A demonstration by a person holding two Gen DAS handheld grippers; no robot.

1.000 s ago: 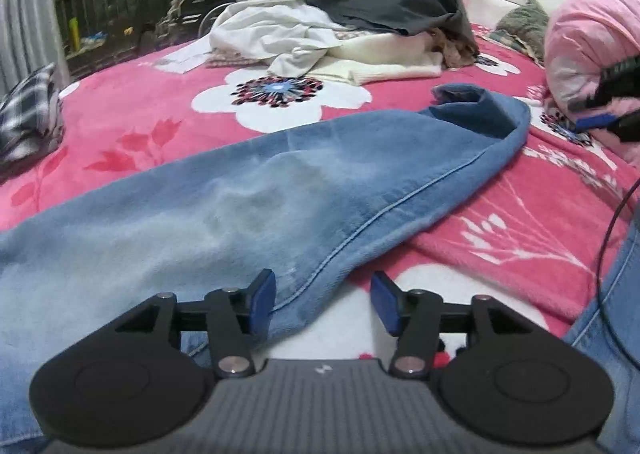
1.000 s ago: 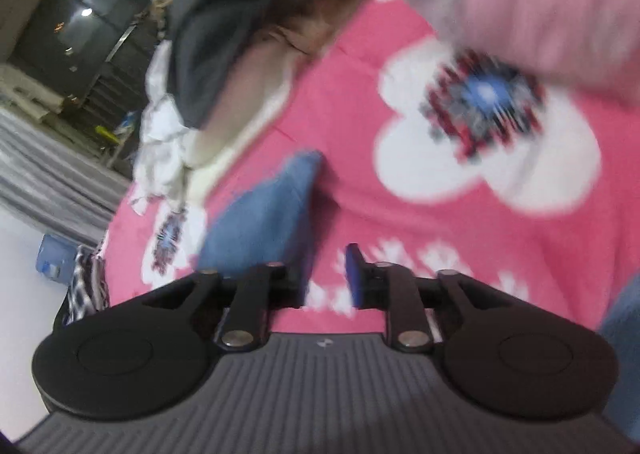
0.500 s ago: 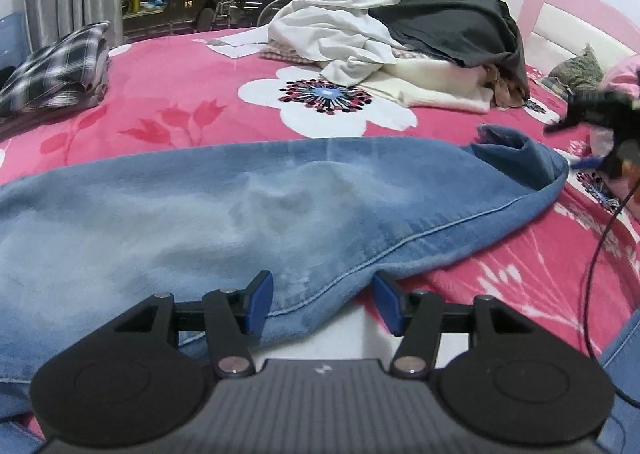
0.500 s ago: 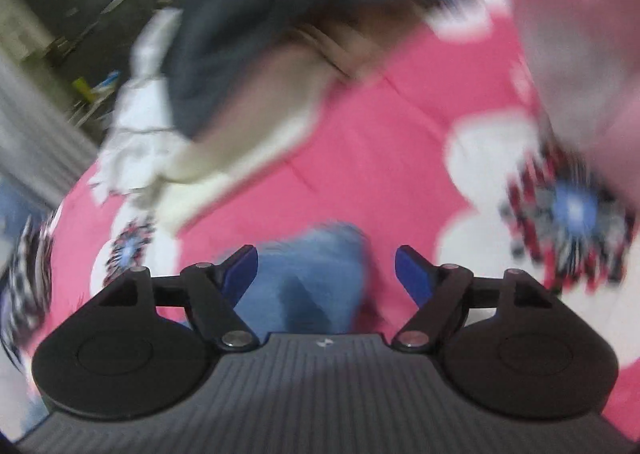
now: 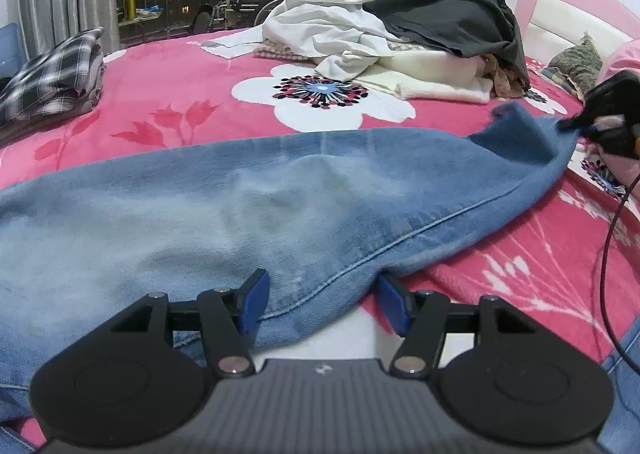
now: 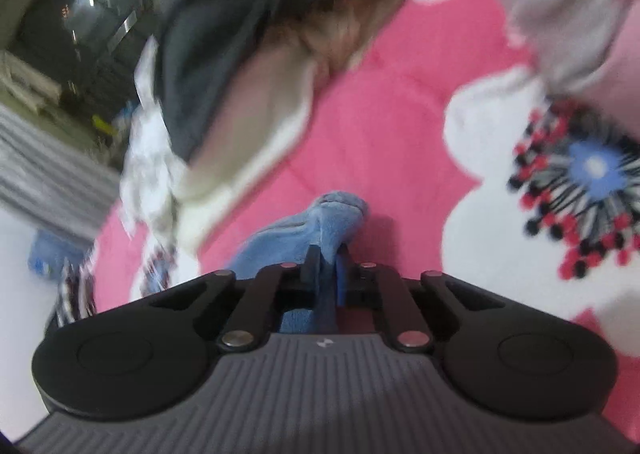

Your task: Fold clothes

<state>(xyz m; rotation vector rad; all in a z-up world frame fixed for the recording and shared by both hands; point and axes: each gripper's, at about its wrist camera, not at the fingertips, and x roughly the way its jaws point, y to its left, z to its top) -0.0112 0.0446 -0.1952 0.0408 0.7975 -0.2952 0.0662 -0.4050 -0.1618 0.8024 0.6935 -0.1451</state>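
both wrist views look down at jeans (image 5: 304, 205).

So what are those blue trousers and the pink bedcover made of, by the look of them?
The trousers look like denim: faded blue weave, stitched seam along the edge, heavy drape. The bedcover looks like soft plush or fleece, matte with a printed flower pattern; the exact fibre cannot be told.

Faded matt denim jeans (image 5: 280, 205), fuzzy fleece blanket (image 5: 180, 93), matt plastic left gripper (image 5: 320, 304).
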